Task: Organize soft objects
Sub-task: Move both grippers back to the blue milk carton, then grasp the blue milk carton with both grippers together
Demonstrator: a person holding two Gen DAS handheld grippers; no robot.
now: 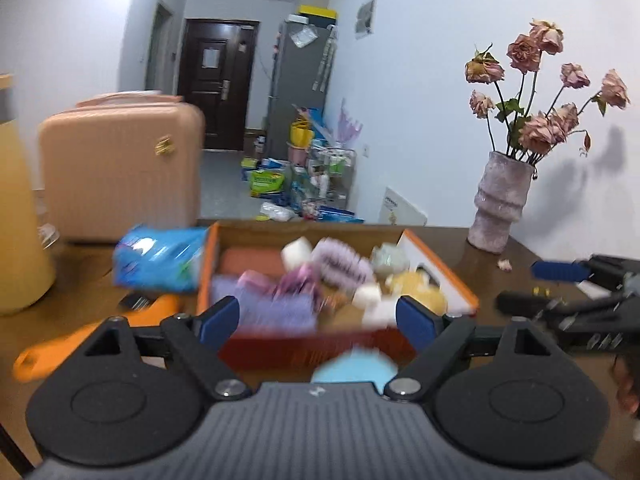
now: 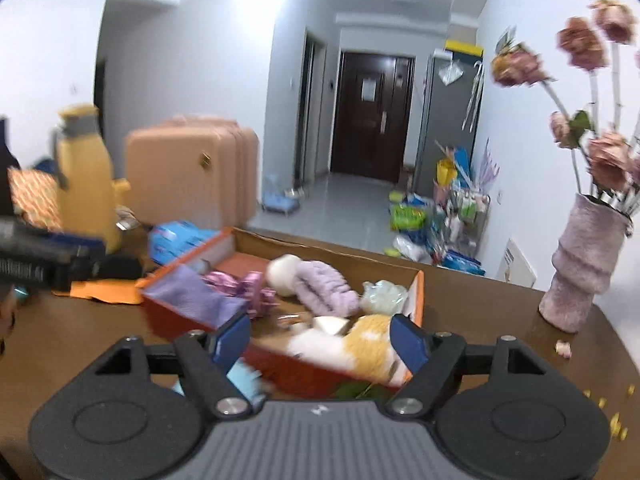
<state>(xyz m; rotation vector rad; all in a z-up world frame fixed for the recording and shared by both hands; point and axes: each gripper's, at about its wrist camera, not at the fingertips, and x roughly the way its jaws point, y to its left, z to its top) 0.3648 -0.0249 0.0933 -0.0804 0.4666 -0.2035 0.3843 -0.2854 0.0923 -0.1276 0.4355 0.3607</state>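
Left wrist view, left to right. A yellow jug point(image 1: 16, 208) is standing at 9 o'clock on the brown table point(image 1: 520, 360). A pink suitcase point(image 1: 120, 172) is sitting at 10 o'clock, with a blue tissue pack point(image 1: 160, 260) lying just beside the left wall of the orange box point(image 1: 206, 272). The box is sitting at centre, directly ahead of the left gripper point(image 1: 316, 320), and is holding the soft objects: a lilac cloth point(image 1: 264, 300), a purple knitted piece point(image 1: 340, 264) and a yellow plush toy point(image 1: 416, 292), all blurred. The left gripper's blue pads are standing spread wide, pinching nothing. A light blue item point(image 1: 356, 368) is lying just below the box's near wall. At 3 o'clock the right gripper point(image 1: 532, 286) is showing, its fingers apart. A pink vase point(image 1: 500, 204) of dried roses point(image 1: 536, 92) is standing at 2 o'clock.

Right wrist view. The right gripper point(image 2: 320, 340) is hovering over the box's near corner, claw spread, nothing between the pads.
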